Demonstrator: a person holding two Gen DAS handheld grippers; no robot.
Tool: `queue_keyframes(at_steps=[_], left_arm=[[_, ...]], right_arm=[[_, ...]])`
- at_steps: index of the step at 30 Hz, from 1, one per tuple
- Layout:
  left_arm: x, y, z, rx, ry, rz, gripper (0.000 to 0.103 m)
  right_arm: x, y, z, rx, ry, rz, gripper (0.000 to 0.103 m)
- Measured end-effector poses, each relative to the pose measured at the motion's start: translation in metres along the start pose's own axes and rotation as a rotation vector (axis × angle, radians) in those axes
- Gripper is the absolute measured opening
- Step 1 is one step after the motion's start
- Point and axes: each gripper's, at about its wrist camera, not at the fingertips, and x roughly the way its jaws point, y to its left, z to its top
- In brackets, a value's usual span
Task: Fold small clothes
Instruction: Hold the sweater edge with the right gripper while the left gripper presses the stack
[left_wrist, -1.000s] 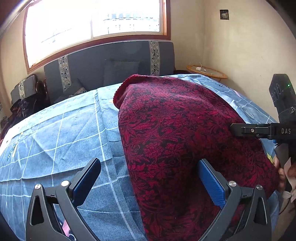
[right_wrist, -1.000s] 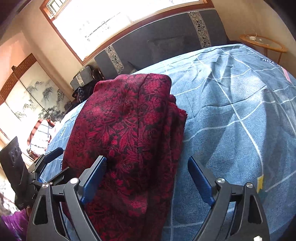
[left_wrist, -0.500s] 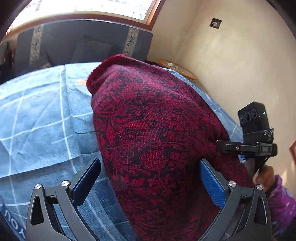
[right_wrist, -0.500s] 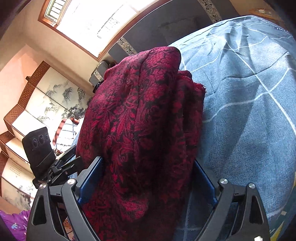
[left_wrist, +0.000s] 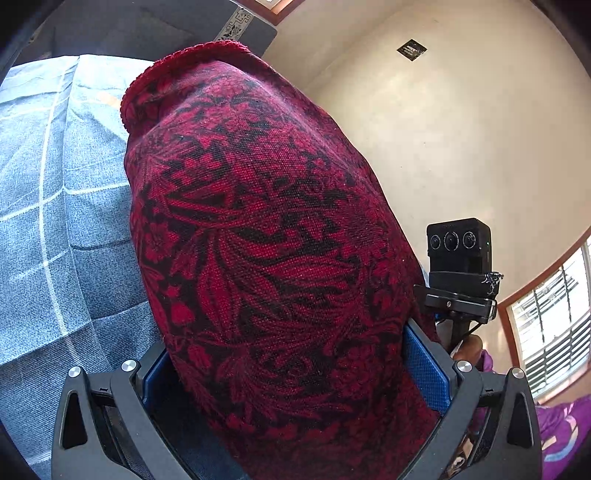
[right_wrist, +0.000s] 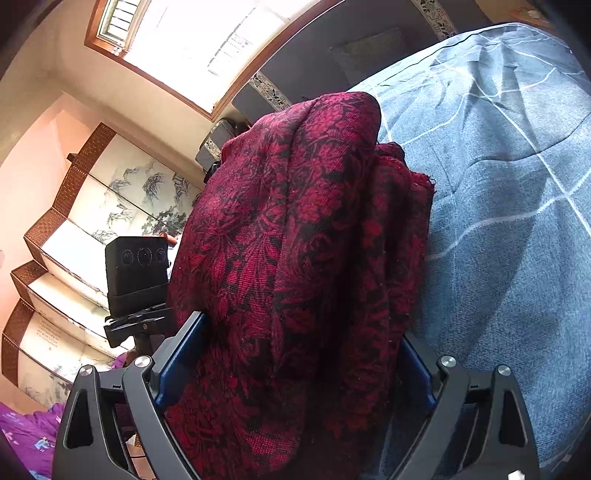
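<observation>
Folded red garment (left_wrist: 280, 258) straddled by left tongs (left_wrist: 295, 373) and right tongs (right_wrist: 295, 369), both spread wide, unclamped; risked catching one layer only, unfolding on blue bedsheet (right_wrist: 498, 221).

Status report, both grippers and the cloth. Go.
Left hand-held gripper and right hand-held gripper both wide, red cloth between the fingers. Cloth folded, lying on blue bedspread. Nothing in the way.

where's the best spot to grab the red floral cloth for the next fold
Probably at its near end, one gripper per corner, coming in low along the blue checked bedspread. The red floral cloth lies long and already doubled, with layered edges on its right side. Both the left gripper and right gripper are open and straddle that near end, so closing there should catch all layers.
</observation>
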Motion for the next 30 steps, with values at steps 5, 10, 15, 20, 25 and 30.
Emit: queue_keyframes(at_steps=[5,10,15,20,25,30], left_arm=[[0.003,-0.012,-0.004,0.030,-0.014,0.077,0.099],[0.004,-0.031,-0.013,0.055,-0.067,0.166,0.084],[-0.004,-0.055,-0.024,0.092,-0.119,0.274,0.069],[-0.022,-0.076,-0.037,0.145,-0.166,0.377,0.069],[-0.051,-0.086,-0.048,0.164,-0.183,0.485,0.069],[-0.086,-0.089,-0.064,0.158,-0.202,0.577,0.069]], right_arm=[[0.000,0.000,-0.001,0.008,0.000,-0.013,0.079],[0.001,0.011,-0.002,-0.020,-0.017,-0.048,0.061],[-0.002,0.033,-0.003,-0.066,-0.054,-0.113,0.052],[-0.003,0.062,-0.004,-0.116,-0.074,-0.126,0.049],[0.010,0.089,-0.005,-0.135,-0.064,-0.092,0.049],[0.033,0.115,-0.010,-0.134,-0.052,-0.032,0.049]])
